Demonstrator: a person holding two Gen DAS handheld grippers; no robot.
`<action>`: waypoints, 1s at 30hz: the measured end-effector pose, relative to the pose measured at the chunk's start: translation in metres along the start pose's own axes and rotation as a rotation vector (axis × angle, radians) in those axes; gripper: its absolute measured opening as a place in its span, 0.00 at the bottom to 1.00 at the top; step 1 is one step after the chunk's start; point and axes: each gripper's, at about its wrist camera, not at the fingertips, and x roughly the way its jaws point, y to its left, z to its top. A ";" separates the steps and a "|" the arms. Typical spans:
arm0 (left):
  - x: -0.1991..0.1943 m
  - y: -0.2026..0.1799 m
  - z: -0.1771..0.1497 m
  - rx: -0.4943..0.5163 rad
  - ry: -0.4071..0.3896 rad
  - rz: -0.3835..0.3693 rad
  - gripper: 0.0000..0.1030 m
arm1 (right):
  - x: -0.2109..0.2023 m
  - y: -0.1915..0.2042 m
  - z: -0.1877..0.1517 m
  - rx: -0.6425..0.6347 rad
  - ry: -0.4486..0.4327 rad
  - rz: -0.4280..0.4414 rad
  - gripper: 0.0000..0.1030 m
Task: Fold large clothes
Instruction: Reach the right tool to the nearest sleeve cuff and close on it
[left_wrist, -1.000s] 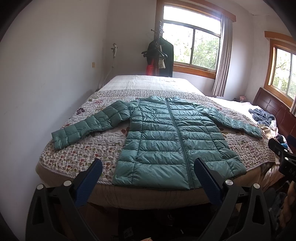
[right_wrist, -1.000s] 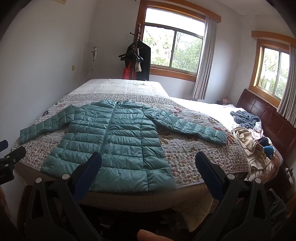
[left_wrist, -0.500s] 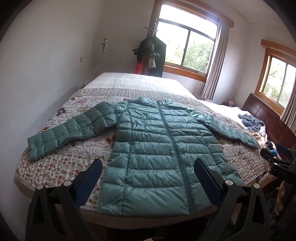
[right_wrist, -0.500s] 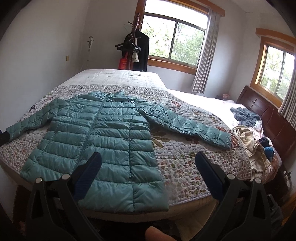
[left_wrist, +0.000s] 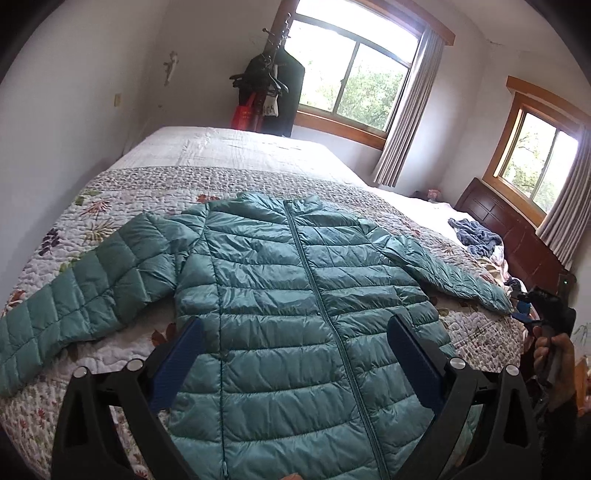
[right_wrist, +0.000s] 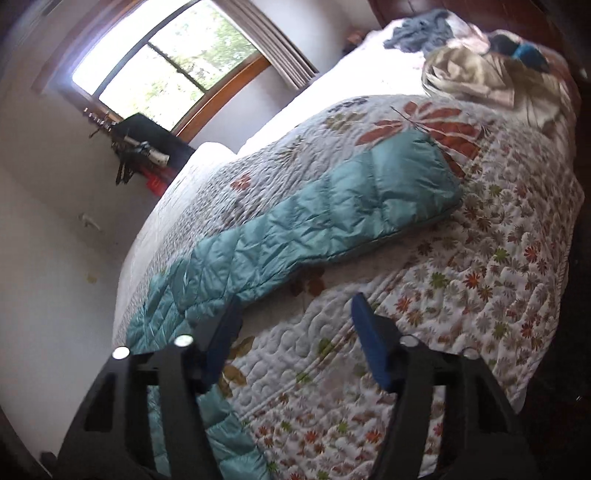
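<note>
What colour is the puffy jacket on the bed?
The puffer jacket is teal green, with a matching zipper. The left wrist view shows it best.

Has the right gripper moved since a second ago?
Yes. The right gripper has swung right and rolled, jaws open, toward the jacket's right sleeve; the window has tilted to its view's upper left.

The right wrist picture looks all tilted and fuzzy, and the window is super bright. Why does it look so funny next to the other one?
In the right wrist view, the frame is tilted, the pile of clothes is smeared by blur, and the window glares white. In the left wrist view, the jacket is sharp, but the fisheye lens bends the bed and darkens the corners.
</note>
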 end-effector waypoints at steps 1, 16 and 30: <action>0.006 0.002 0.002 -0.005 0.006 -0.006 0.96 | 0.005 -0.014 0.010 0.061 0.002 0.018 0.51; 0.091 0.022 0.034 -0.102 0.122 -0.105 0.96 | 0.022 -0.138 0.051 0.473 -0.091 0.072 0.44; 0.128 0.019 0.062 -0.148 0.189 -0.203 0.96 | 0.039 -0.101 0.083 0.340 -0.041 0.151 0.22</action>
